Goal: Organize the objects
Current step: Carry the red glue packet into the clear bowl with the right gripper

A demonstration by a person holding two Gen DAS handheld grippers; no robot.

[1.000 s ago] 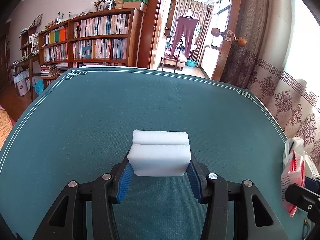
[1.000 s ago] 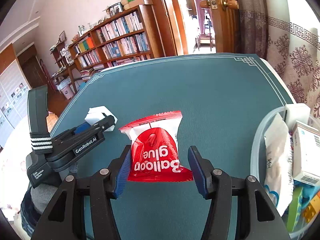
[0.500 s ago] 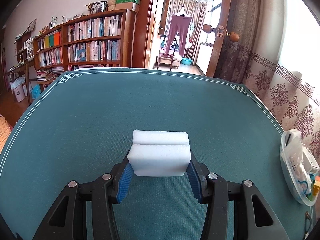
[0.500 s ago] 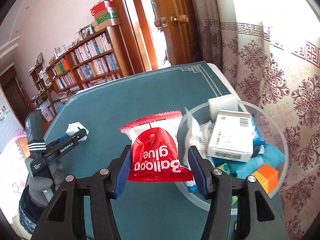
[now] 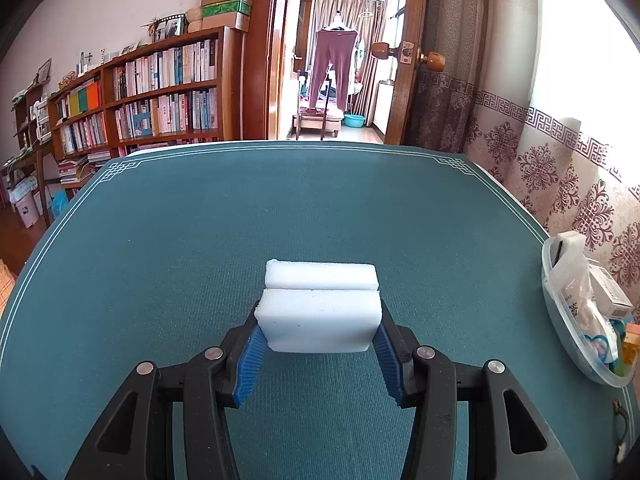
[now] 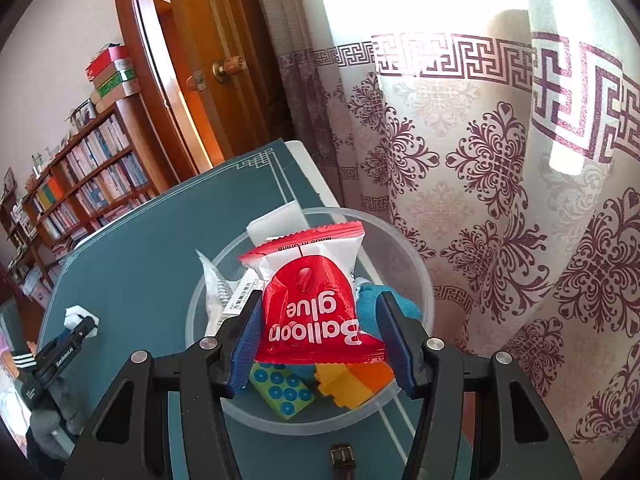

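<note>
— Which step is in hand?

— The drop-off, I'd judge. The right claw (image 6: pixel 318 334) is clamped on a red and white foil packet printed "Balloon glue" (image 6: pixel 310 300), and holds it over the round translucent plastic tub (image 6: pixel 416 276) at the edge of the teal cloth-covered surface (image 6: pixel 132 264). The tub already carries a white carton, a crinkled clear bag and some bright toy bricks.

— And the other hand?

— The left claw (image 5: pixel 318 334) grips a white foam block with a slit across its top (image 5: pixel 318 312), above the middle of the surface, well apart from the tub.

— Next move?

— Spread the right jaws so the packet falls inside the rim. How high it hangs above the contents is hard to read through the fisheye, so perhaps lower first. The foam block likely goes in afterwards.
</note>
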